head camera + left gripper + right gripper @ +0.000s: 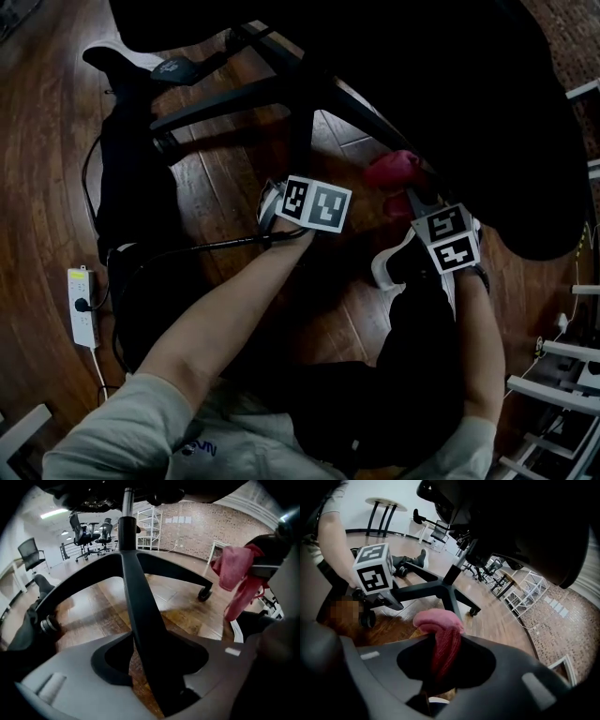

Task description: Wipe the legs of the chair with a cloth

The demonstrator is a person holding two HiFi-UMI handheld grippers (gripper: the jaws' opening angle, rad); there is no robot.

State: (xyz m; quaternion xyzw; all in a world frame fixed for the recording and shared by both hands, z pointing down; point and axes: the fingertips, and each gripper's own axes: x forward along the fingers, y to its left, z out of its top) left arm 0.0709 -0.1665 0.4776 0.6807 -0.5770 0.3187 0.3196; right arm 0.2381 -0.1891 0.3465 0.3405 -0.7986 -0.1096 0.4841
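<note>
**Head view.** The person bends over the chair base, both forearms reaching forward and down. The left gripper (302, 187) sits at the near chair leg (300, 131), which runs from the hub toward the person. The right gripper (417, 202) is just beside it on the right, carrying the pink cloth (392, 171). The picture is too dark to tell whether the cloth touches a leg.

**Left gripper view.** The near leg runs straight up between the jaws, which stand partway apart. A strip of wood floor (93, 616) shows between the leg and one pad, so the jaws straddle the leg without clamping it. The cloth hangs at the right edge, clear of this leg. A caster (204, 594) ends the far leg behind it.

**Right gripper view.** The jaws are closed on the cloth, with a bunched end bulging out past them. The chair base lies beyond, apart from the cloth.

**Step, as I judge it.** This is set-up for a wipe: the left gripper steadies the leg while the cloth is poised. The next move calls for lowering the cloth onto a leg and drawing it along toward the caster.

**Pose.** Both grippers pitch steeply downward, with the wrists close together.
</note>
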